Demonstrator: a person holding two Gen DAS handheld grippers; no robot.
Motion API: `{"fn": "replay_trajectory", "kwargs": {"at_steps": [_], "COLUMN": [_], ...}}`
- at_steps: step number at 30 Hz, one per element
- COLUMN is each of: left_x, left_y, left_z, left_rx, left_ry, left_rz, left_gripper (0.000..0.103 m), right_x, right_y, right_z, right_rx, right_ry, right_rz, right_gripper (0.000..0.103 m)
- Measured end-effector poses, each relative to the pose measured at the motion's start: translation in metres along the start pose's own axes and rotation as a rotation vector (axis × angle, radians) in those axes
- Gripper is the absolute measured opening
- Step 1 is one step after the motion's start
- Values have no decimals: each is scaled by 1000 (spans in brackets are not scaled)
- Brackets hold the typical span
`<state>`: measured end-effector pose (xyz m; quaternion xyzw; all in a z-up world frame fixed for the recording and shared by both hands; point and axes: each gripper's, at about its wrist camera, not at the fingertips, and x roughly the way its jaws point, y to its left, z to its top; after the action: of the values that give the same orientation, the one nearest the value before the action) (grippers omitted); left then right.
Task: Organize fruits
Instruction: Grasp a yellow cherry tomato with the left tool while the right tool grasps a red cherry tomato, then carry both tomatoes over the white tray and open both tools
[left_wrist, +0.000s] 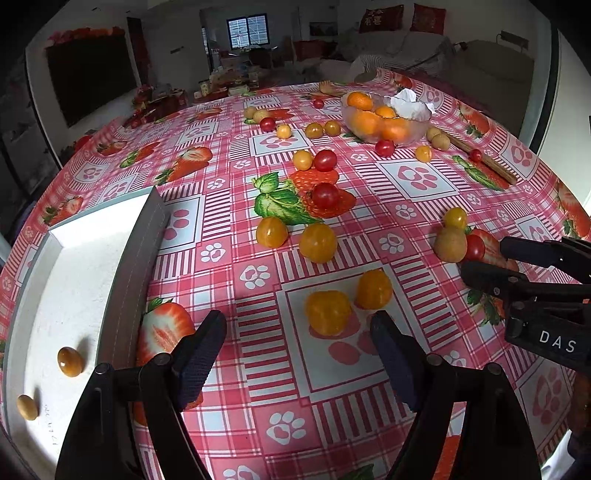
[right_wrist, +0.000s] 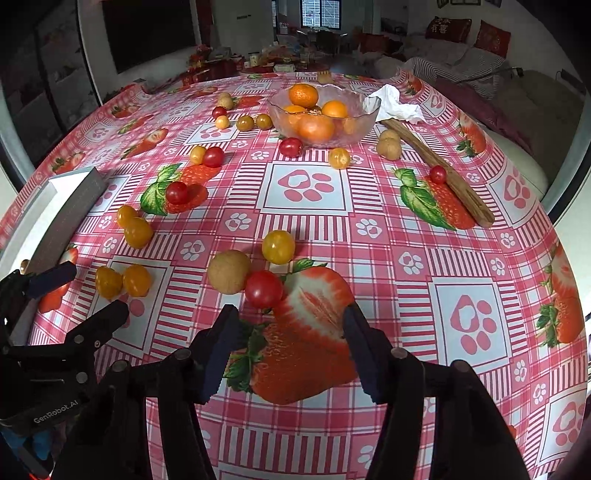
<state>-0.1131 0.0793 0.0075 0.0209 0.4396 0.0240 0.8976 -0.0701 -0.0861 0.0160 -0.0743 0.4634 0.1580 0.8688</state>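
Both tongs gape wide and empty: left tongs (left_wrist: 299, 354) near a yellow tomato (left_wrist: 328, 312), right tongs (right_wrist: 290, 341) near a red tomato (right_wrist: 263, 288).

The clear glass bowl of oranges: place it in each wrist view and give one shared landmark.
Left wrist: clear glass bowl of oranges upper right, far across the table.
Right wrist: the bowl top centre.
Shared landmark: crumpled white tissue just right of the bowl.
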Motion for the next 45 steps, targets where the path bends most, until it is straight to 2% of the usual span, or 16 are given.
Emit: {"fn": "replay_trajectory", "kwargs": {"at_steps": [5,7,8,9,10,16,23,34,45], "left_x": [3,3,3,3,2,-10,-35,-70,-102], "left_y": [-5,-6,-8,-10,-11,-6,4,41,103], "left_z": [7,9,9,9,10,4,-2,-16,-43], "left_rx": [-6,-9,-3,5,11,-17,-32,-101,-179], "left_ry": [1,1,0,-1,-1,0,-28,-70,-108], "left_rz": [-40,-69,-70,-82,-91,-121,-124,-88,23], "left_gripper": [61,44,41,28,24,24,24,24,24], "right_x": [6,7,7,7,8,1,-11,-31,-47], "right_y": [5,4,4,2,0,-24,-31,-11,47], "right_z": [9,12,13,14,16,14,1,-3,14], "right_rx": [-22,-21,-17,-12,-1,140,195,175,78], "right_ry": [-7,-10,-10,-11,-8,9,30,38,35], "right_rz": [1,1,5,9,20,158,208,262,334], "right_gripper": [59,46,40,27,21,21,21,21,21]}}
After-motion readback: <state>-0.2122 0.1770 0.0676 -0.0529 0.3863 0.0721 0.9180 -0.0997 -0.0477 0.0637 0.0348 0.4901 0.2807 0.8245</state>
